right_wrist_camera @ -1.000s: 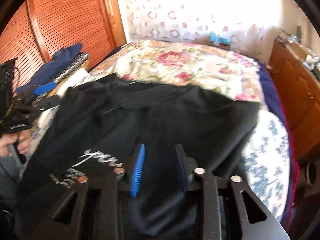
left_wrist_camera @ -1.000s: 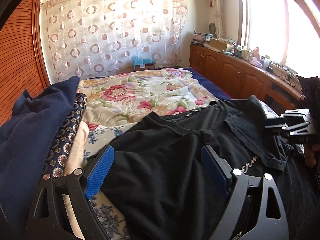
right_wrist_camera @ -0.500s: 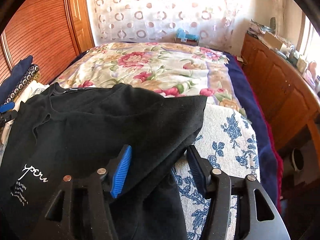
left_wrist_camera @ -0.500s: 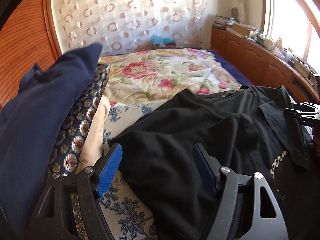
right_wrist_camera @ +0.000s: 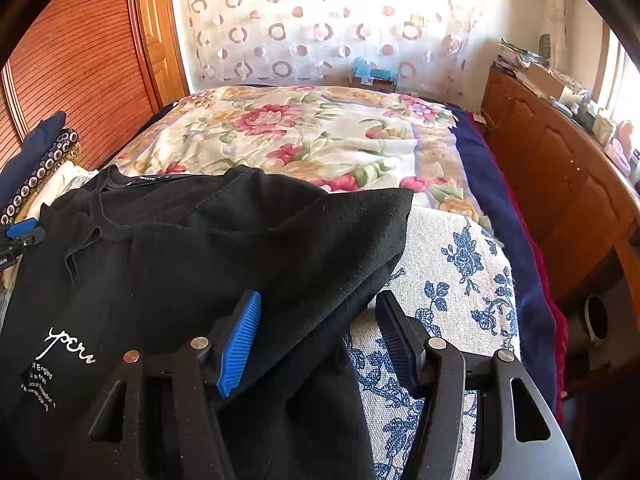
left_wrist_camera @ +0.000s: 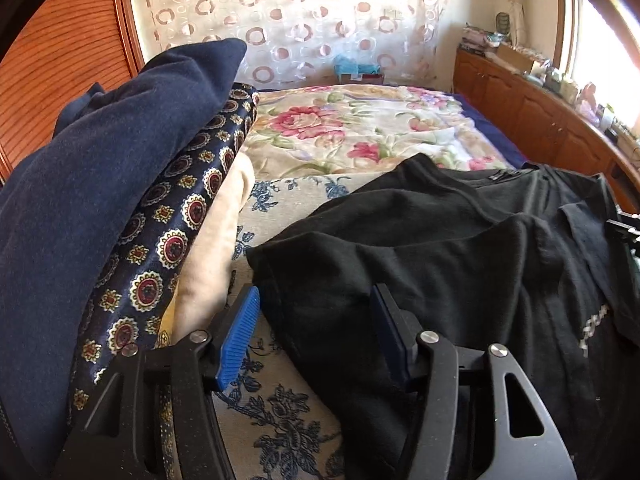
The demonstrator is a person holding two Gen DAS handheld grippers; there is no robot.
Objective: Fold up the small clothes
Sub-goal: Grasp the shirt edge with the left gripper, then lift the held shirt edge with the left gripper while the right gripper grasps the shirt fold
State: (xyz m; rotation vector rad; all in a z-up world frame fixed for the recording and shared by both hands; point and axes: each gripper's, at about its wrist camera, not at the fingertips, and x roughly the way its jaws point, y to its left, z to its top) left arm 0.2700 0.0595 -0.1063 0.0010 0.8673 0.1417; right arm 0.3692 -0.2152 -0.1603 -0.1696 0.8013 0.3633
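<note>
The black T-shirt (right_wrist_camera: 208,248) lies spread across the near end of the bed (right_wrist_camera: 320,136), print side up, its white lettering towards the near left corner in the right wrist view. One sleeve or side panel is already turned in over the body, which suggests the fold is under way rather than complete.

The left gripper (left_wrist_camera: 316,320) straddles the shirt's left edge. Its jaws are closing, with black fabric lying between them; the blue pads do not yet press on the cloth. The position indicates an intended pinch of that edge.

The right gripper (right_wrist_camera: 320,324) stands at the shirt's right edge, jaws part open, one pad over the fabric and the other over the blue-flowered cover (right_wrist_camera: 460,280). Nothing is gripped. Placement at opposite edges appears meant for a two-handed lift or fold.

To the left sits a stack of clothes (left_wrist_camera: 120,200): navy on top, patterned navy beneath, cream below.

The bed carries a floral quilt (left_wrist_camera: 352,132) further back. Beyond hang a circle-patterned curtain (right_wrist_camera: 320,28), a slatted wooden door (right_wrist_camera: 80,64) on the left, and wooden cabinets (right_wrist_camera: 560,168) along the right under a bright window.
</note>
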